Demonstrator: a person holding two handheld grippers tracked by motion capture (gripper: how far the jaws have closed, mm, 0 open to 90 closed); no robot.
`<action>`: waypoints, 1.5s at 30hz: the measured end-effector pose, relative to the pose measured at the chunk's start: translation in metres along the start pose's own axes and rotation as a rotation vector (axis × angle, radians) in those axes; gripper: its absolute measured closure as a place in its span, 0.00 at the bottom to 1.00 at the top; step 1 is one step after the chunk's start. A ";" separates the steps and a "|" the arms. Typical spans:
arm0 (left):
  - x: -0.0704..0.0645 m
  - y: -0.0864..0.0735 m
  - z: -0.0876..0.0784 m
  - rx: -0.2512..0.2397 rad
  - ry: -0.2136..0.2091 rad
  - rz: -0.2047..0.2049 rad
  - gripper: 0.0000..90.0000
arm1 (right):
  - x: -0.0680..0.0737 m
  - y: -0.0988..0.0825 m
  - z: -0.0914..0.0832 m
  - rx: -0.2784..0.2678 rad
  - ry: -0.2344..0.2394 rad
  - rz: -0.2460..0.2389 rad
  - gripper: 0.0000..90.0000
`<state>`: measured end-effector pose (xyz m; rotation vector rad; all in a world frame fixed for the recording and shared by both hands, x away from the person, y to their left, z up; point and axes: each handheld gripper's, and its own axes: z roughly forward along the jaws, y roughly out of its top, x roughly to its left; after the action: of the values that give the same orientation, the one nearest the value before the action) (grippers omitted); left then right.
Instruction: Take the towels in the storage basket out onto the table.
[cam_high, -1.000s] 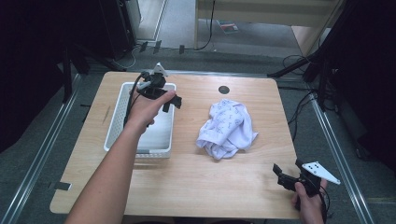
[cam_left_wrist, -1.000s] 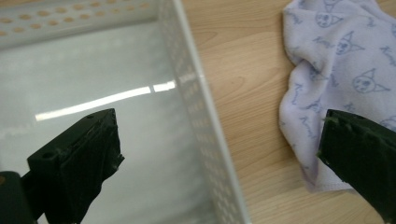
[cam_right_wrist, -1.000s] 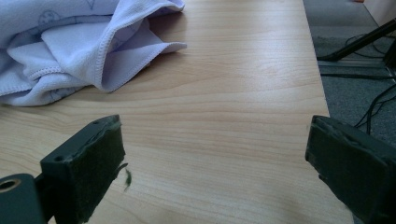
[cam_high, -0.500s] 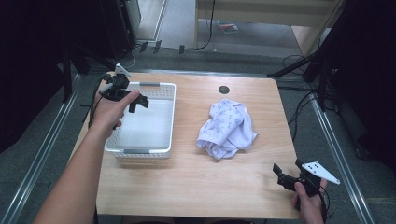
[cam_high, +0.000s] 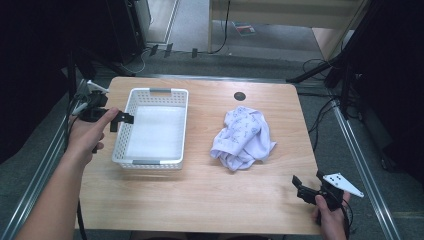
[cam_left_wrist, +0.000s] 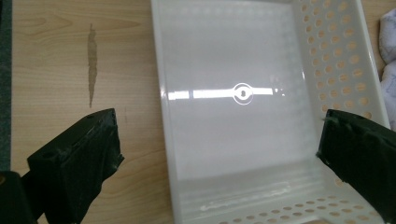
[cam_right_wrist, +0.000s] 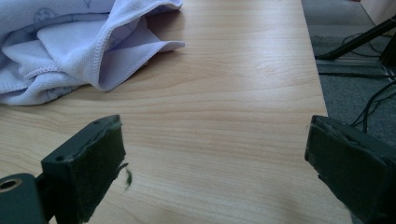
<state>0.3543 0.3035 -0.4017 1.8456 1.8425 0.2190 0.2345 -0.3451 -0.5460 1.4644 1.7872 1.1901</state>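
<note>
One light wooden table (cam_high: 200, 200) is shown, bearing one white perforated plastic basket (cam_high: 176, 131) near its left edge and one crumpled pale lilac cloth (cam_high: 242, 137) toward its right. The left gripper (cam_high: 116, 120), jaws spread, is held beside the basket's left wall; the right gripper (cam_high: 306, 184), jaws likewise spread and empty, is held at the near right corner.

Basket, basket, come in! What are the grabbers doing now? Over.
Left gripper open at the white basket's left edge. Right gripper open, near table corner. Basket empty. Crumpled cloth between them, untouched.

Lab: wooden table (cam_high: 200, 200), floor cables (cam_high: 320, 65), dark stands (cam_high: 350, 75).
</note>
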 end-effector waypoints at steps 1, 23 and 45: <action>0.003 -0.005 -0.002 -0.006 0.000 -0.003 0.00 | 0.000 0.000 0.000 -0.001 -0.001 -0.001 0.05; 0.044 -0.133 -0.016 -0.194 -0.013 -0.036 0.00 | 0.001 0.000 0.000 0.003 -0.013 0.000 0.06; 0.072 -0.206 0.028 -0.630 0.002 0.009 0.00 | 0.000 0.000 -0.001 -0.007 0.004 0.004 0.04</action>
<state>0.1899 0.3541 -0.5386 1.4060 1.5256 0.7131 0.2334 -0.3457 -0.5458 1.4627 1.7819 1.2014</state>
